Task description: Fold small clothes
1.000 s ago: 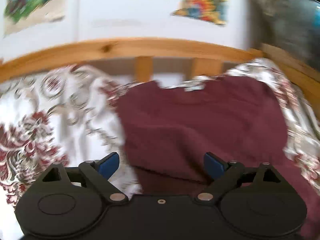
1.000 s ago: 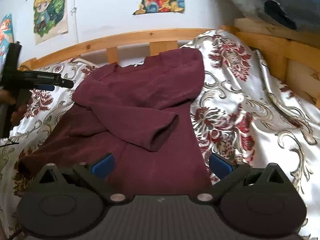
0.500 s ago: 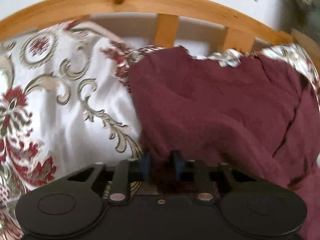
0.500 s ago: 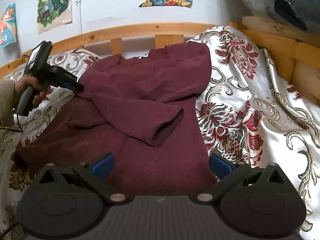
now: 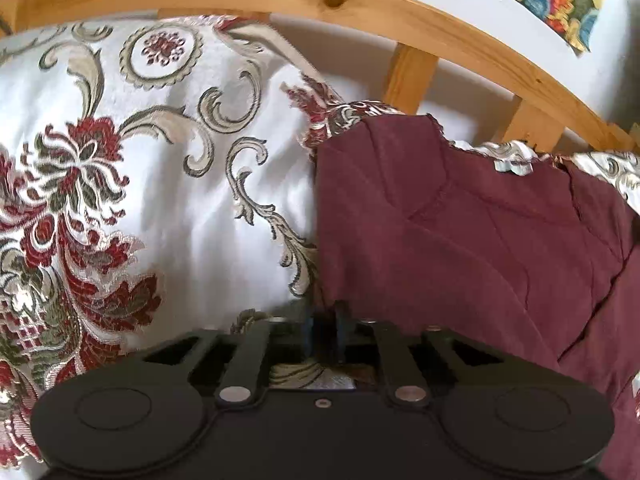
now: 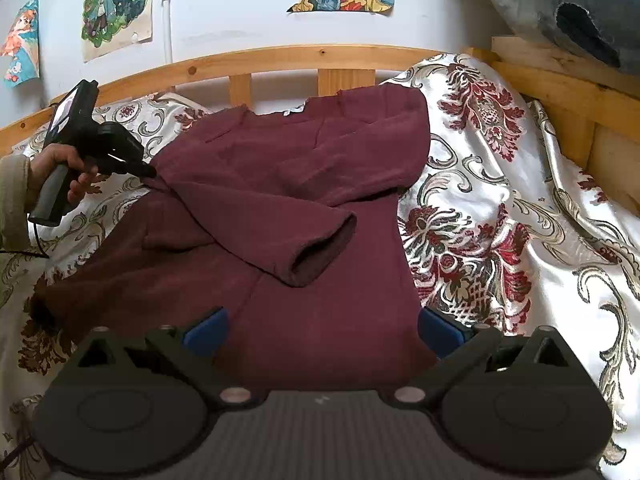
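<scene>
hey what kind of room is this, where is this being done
Most likely a bedroom, perhaps a child's: a maroon top lies on a floral bedspread over a bed with a wooden slatted rail, and cartoon posters hang on the wall.

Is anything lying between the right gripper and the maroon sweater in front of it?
Nothing visible. The right gripper hangs open over the sweater's near hem, with only maroon cloth between its blue pads. The folded-over sleeve lies farther up.

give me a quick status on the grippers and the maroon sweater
Left gripper at the maroon sweater edge, jaws opening, fabric between them. Right gripper open, empty, above the hem. One sleeve folded across the front. Nothing in the way.
</scene>
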A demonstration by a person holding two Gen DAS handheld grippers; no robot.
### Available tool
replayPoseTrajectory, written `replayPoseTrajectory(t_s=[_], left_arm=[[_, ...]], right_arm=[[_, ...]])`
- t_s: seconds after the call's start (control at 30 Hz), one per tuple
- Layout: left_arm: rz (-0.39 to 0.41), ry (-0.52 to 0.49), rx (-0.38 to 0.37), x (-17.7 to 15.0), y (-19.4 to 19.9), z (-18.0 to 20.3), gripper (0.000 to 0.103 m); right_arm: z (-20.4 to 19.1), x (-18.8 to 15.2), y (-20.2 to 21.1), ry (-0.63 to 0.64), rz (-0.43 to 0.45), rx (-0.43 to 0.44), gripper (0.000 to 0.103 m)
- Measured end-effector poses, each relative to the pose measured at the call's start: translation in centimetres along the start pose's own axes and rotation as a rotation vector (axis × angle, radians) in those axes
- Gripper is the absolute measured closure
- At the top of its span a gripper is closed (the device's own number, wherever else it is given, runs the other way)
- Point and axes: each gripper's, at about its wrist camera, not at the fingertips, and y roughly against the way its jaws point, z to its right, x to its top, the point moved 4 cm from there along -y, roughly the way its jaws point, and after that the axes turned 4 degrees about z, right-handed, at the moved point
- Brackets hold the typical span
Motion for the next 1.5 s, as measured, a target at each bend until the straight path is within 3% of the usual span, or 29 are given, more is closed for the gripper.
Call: replayPoseTrajectory(t_s=[0.1, 0.2, 0.33, 0.5, 0.63, 0.7, 0.73, 0.77, 0.83, 0.93, 1.07, 1.13, 1.2, 1.3, 1.4, 1.5], left_arm=[[0.003, -0.025, -0.004, -0.2, 1.0, 0.5, 0.051], [0.022, -0.082, -0.01, -1.1, 2.7, 1.6, 0.037], [0.018, -0.173, 0.008, -1.9, 2.9, 3.4, 0.031], [-0.008, -0.187, 0.056, -1.9, 1.4, 4.0, 0.031], [-0.021, -0.154, 0.072, -1.5, 0.3, 3.4, 0.032], [-0.028, -0.156, 0.075, -1.6, 0.0, 3.3, 0.032], [-0.029, -0.157, 0.076, -1.6, -0.1, 3.3, 0.032], [-0.029, -0.159, 0.075, -1.6, -0.2, 3.3, 0.032], [-0.028, -0.161, 0.075, -1.5, -0.3, 3.4, 0.032], [-0.029, -0.165, 0.071, -1.5, -0.5, 3.3, 0.031], [-0.026, -0.19, 0.074, -1.7, -0.9, 3.3, 0.031], [-0.025, -0.185, 0.066, -1.6, -0.6, 3.3, 0.031], [-0.032, -0.18, 0.04, -1.8, -0.1, 3.4, 0.03], [-0.028, -0.19, -0.004, -2.4, 1.0, 4.0, 0.021], [-0.029, -0.217, -0.048, -3.5, 1.8, 5.5, 0.019], [-0.05, -0.271, -0.056, -4.5, 1.8, 7.3, 0.018]], right_arm=[[-0.1, 0.8, -0.1, 0.009, 0.025, 0.004, 0.0], [0.3, 2.2, -0.7, -0.022, 0.047, 0.021, 0.0], [1.0, 4.2, -2.9, -0.119, 0.047, 0.075, 0.001], [1.2, 5.5, -6.7, -0.263, -0.017, 0.123, 0.028], [0.8, 5.4, -9.3, -0.295, -0.067, 0.056, 0.05], [1.4, 5.1, -10.4, -0.349, -0.104, 0.043, 0.078], [1.8, 5.0, -10.7, -0.373, -0.109, 0.045, 0.085], [2.0, 5.0, -10.6, -0.389, -0.097, 0.045, 0.092], [2.6, 5.6, -9.3, -0.398, -0.023, 0.051, 0.095], [3.3, 6.6, -7.0, -0.391, 0.08, 0.03, 0.095], [3.9, 6.1, -8.0, -0.403, 0.003, 0.027, 0.095], [3.9, 5.5, -8.6, -0.412, -0.042, 0.03, 0.087], [4.0, 4.8, -8.1, -0.437, -0.038, 0.028, 0.066], [4.1, 5.0, -7.5, -0.412, -0.01, 0.023, 0.044], [3.9, 6.4, -7.1, -0.28, 0.038, -0.022, 0.034], [3.0, 8.3, -8.8, -0.153, 0.035, 0.022, 0.034]])
